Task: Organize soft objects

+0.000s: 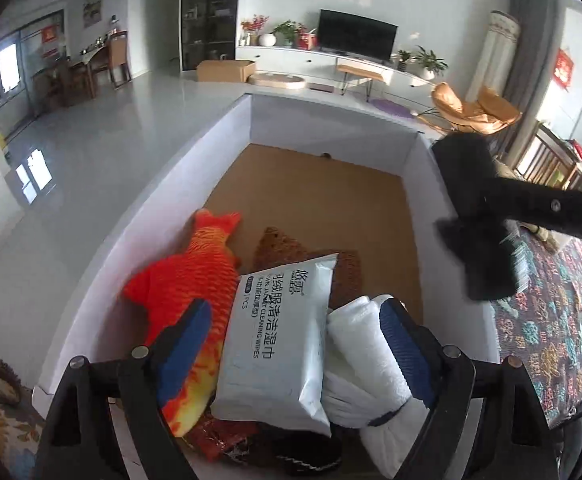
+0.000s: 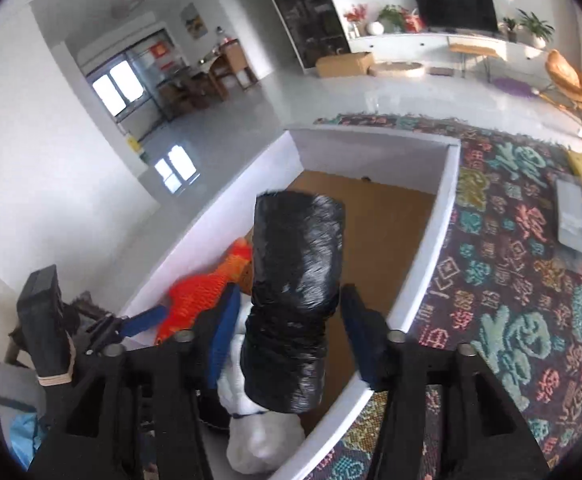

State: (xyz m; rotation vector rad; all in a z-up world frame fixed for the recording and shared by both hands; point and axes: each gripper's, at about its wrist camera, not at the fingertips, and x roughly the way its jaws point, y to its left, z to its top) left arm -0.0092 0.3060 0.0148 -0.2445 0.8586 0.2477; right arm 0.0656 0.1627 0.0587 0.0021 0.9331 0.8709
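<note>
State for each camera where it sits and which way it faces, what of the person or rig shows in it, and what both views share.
Left wrist: on the left gripper, looking down and forward into the white box at the plush fish, wipes pack and white towel; its own blue fingers show, open.
Right wrist: on the right gripper, above the box's right side, facing the black bag roll between its open fingers; the left gripper shows at left.
Shared: box, fish, towel, patterned rug, television.

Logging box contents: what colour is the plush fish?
Orange-red, yellow near the tail end: plush fish, clearest in the left wrist view.
</note>
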